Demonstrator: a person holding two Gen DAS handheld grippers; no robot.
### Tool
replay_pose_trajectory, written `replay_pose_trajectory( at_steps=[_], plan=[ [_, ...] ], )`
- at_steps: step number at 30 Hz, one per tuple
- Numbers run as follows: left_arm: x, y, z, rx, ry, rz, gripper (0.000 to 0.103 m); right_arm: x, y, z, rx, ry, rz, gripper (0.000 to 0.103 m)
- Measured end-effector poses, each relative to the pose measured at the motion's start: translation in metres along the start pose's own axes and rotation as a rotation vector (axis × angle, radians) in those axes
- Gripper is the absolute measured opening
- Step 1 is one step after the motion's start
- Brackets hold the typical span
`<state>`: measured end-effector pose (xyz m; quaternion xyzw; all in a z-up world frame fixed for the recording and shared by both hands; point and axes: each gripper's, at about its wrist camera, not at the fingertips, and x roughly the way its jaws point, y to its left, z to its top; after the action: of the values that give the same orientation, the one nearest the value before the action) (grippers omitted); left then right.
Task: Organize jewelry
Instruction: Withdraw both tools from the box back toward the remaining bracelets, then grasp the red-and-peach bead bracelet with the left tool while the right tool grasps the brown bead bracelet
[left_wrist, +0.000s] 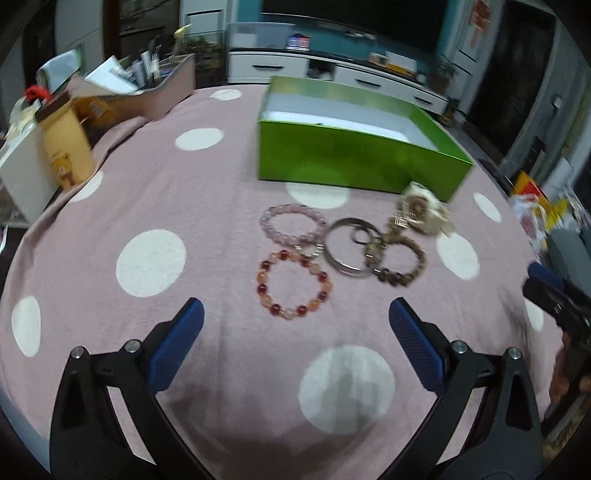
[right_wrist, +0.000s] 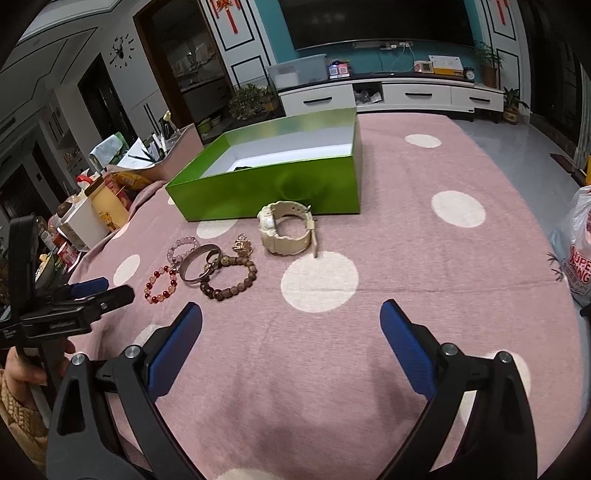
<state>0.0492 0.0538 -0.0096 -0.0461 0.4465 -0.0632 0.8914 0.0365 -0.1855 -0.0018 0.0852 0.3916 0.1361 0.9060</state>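
Pink dotted cloth (left_wrist: 207, 206). Both my grippers, left gripper (left_wrist: 295, 325) and right gripper (right_wrist: 291, 321), spread wide, empty. I'd pinch red bead bracelet (left_wrist: 293, 284) by rim, carry into green box (left_wrist: 343, 162).

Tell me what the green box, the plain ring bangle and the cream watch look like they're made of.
Green box: likely glossy coated cardboard; thin straight walls, white inside, the table reflecting on its side. Plain bangle: looks like metal, a smooth grey band with a dull shine. Cream watch: probably matte plastic or resin, with a thick moulded strap and no shine.
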Motion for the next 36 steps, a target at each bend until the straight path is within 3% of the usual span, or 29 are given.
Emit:
replay_pose_trajectory(
  at_steps=[5, 9, 19, 26, 30, 34, 36],
  plan=[
    [0.012, 0.006, 0.003, -0.028, -0.01, 0.012, 0.1, 0.013, 0.009, 0.002, -0.022, 0.019, 0.009, 0.097],
    [0.02, 0.009, 0.006, -0.021, -0.002, 0.03, 0.084, 0.026, 0.017, 0.004, -0.044, 0.035, 0.004, 0.093],
    [0.038, 0.011, 0.006, -0.004, 0.029, 0.034, 0.058, 0.071, 0.037, 0.017, -0.091, 0.095, 0.006, 0.059],
    [0.043, 0.008, 0.006, 0.043, 0.027, 0.062, 0.049, 0.097, 0.046, 0.024, -0.128, 0.129, -0.042, 0.044],
    [0.043, 0.007, 0.005, 0.079, 0.016, 0.082, 0.034, 0.106, 0.055, 0.023, -0.188, 0.135, -0.094, 0.032],
    [0.042, 0.012, 0.004, 0.069, 0.005, 0.073, 0.011, 0.108, 0.058, 0.023, -0.22, 0.127, -0.122, 0.007],
    [0.041, 0.015, 0.004, 0.058, 0.0, 0.066, 0.009, 0.108, 0.056, 0.022, -0.214, 0.125, -0.114, 0.007]
  ],
)
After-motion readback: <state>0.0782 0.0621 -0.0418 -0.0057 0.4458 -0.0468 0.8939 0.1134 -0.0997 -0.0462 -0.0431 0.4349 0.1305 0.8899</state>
